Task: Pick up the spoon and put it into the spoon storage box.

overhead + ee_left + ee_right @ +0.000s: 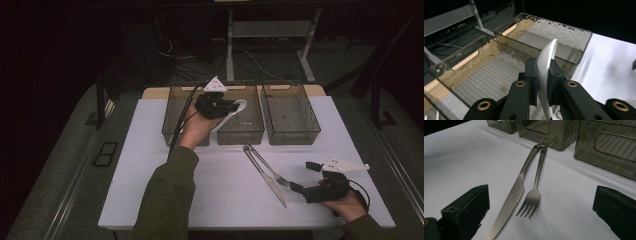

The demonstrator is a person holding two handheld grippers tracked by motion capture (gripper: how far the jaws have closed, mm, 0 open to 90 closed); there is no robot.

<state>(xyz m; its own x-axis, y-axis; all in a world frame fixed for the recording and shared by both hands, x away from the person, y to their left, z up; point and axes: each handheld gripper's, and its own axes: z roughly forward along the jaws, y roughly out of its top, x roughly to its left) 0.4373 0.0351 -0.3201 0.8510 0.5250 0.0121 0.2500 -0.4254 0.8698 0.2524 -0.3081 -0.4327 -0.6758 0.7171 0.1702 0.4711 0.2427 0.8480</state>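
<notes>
My left gripper [216, 105] is raised over the row of trays and is shut on a white spoon [239, 107]. In the left gripper view the spoon [546, 60] stands edge-on between the two black pads [531, 75], its tip above the middle tray [474, 75]. A steel knife [267, 180] and fork [270, 167] lie side by side on the white table. My right gripper [304, 176] rests at the table's front right, open, its jaws spread towards the fork [534, 195] and knife [511, 197] without touching them.
Three smoky clear trays stand in a row at the back: left [175, 120], middle [242, 125] and right [290, 115]. The right tray's wall [554, 32] lies beyond the spoon. The table's front edge [240, 226] runs just behind my right hand.
</notes>
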